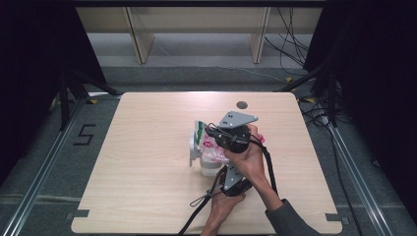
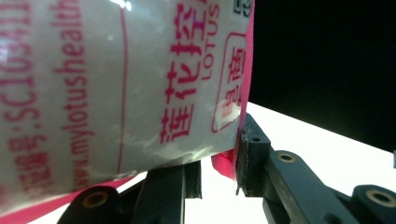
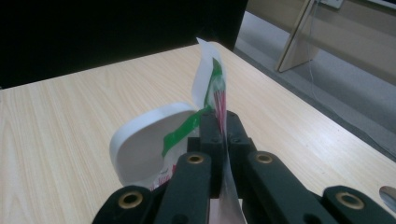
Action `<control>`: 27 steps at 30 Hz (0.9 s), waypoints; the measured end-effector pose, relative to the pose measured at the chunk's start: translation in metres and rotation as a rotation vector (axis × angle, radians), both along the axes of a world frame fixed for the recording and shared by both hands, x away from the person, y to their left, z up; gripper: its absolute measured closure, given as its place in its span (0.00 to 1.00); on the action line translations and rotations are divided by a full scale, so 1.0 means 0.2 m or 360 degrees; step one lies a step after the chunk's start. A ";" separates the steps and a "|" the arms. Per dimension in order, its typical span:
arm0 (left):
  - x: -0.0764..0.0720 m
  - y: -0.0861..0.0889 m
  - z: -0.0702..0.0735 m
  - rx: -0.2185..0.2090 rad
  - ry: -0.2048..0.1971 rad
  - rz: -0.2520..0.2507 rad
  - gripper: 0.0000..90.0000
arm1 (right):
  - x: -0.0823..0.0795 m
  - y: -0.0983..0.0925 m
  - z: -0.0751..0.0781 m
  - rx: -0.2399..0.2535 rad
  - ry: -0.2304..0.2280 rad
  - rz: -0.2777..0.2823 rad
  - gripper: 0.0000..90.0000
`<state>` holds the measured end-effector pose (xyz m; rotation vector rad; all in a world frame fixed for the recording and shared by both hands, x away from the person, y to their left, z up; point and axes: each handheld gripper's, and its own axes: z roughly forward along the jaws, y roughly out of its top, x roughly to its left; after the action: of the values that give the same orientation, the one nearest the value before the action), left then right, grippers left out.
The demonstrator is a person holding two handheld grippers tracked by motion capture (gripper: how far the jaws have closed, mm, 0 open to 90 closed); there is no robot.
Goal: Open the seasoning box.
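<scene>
A light wooden tabletop [image 1: 147,196] seen from above, with a person's two forearms reaching in from the near edge, each hand holding a black two-jaw gripper. Nearest the person, the left gripper [image 1: 223,178] points away toward the middle of the tabletop; in the left gripper view its jaws stand a little apart with the lower edge of a clear plastic bag printed with pink lettering [image 2: 140,84] between them. The right-hand pad touches the bag's pink seam; whether the other pad presses on it cannot be told.

Just beyond, the right gripper [image 1: 212,132], topped by a grey three-cornered plate, is held above the bag. In the right gripper view its jaws are fully closed, pinching a thin flap of the bag [image 3: 217,93] with green and red print, which stands upright between the pads.

The bag [image 1: 211,150] sits near the centre of the tabletop, between the two grippers, over a white round container [image 1: 209,169]. Beside it stands a white curved lid [image 3: 144,140], tilted on edge.

Farther off, a dark round hole [image 1: 241,104] marks the tabletop's far edge.
</scene>
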<state>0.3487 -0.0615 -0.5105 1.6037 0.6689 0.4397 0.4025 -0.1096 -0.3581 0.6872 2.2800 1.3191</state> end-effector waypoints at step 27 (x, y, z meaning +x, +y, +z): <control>0.00 0.00 0.00 -0.0011 -0.0008 -0.0010 0.82 | 0.00 0.00 0.00 0.0007 -0.0029 0.0019 1.00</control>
<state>0.3489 -0.0607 -0.5106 1.5974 0.6606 0.4363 0.4029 -0.1099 -0.3572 0.6612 2.2709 1.3307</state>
